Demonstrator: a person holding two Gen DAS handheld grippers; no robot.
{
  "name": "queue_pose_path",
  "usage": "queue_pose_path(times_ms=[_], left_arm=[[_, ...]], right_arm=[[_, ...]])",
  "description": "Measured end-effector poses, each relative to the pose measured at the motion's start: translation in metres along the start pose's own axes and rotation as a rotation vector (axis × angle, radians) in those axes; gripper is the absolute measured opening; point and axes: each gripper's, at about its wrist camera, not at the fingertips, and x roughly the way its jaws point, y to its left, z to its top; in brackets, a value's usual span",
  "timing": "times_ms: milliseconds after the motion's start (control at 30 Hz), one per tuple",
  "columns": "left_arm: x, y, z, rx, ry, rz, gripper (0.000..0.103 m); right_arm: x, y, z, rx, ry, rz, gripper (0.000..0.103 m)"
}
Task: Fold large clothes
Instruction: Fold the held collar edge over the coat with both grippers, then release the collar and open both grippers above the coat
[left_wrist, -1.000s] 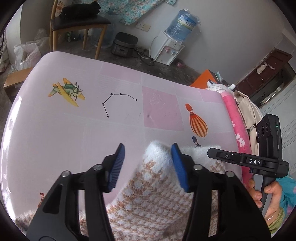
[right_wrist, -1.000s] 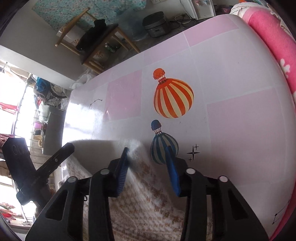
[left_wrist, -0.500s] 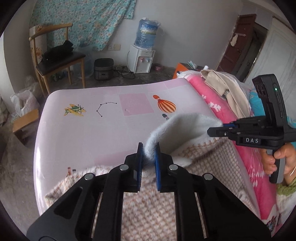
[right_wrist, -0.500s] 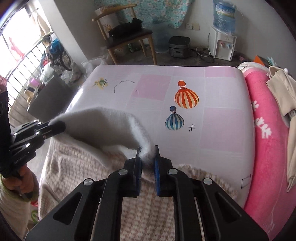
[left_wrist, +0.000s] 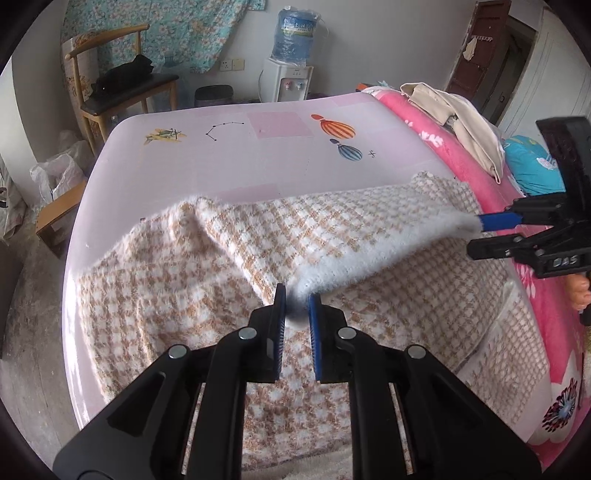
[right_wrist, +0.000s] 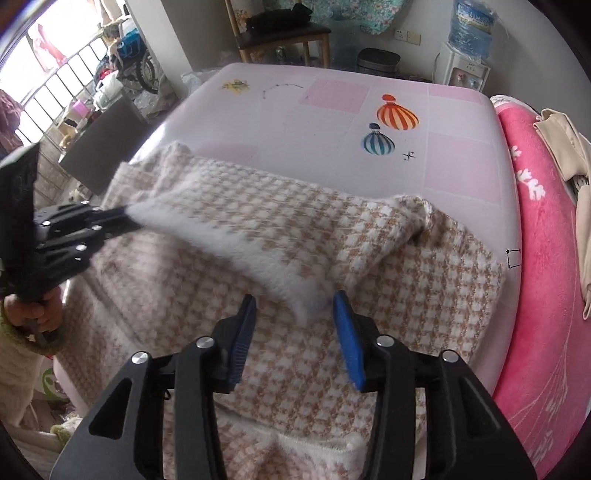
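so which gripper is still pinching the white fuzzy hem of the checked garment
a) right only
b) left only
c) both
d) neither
b, the left gripper has its pads pressed on the hem of the checked garment, while the right gripper is opening, its pads apart with the hem corner loose between them.

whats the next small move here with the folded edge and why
Probably let the left tool release too and lay its corner flat. The checked sweater already has its white-edged flap folded back over itself; the right tool is opening, pads clear of the corner, while the left one is shut on the other corner, holding it raised.
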Motion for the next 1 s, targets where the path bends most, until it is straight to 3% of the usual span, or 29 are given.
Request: queue_pose_path(times_ms=[200,333,467,667,833,967,1000], left_arm=[[0.008,-0.003,-0.004,0.026,0.012,0.019,0.012],[0.006,0.002,-0.007,0.006,0.016,0.008,0.017],[-0.011,0.017,-0.012,-0.033,0.015,-0.01,0.018],[-0.044,0.028,0.008,-0.089,-0.094,-0.064,0.018],[-0.006,0.009,0.049,-0.054,-0.052,-0.06,0.023],[0.053,0.0,0.044,0.034,0.075,0.083,0.025],[0.056,0.0,0.038,0.056,0.061,0.091,0.026]], right_arm=[[-0.038,0.016,0.035,0.007,-0.153,0.077,0.046],[0.005,0.022,0.055,0.052,-0.098,0.13,0.041],[0.063,0.024,0.044,0.078,0.015,0.161,0.036],[0.069,0.02,0.023,0.077,-0.037,0.193,0.036],[0.066,0.033,0.014,-0.008,-0.06,0.123,0.036],[0.057,0.026,-0.008,-0.091,-0.044,0.109,0.036],[0.053,0.02,-0.013,-0.101,-0.031,0.11,0.032]])
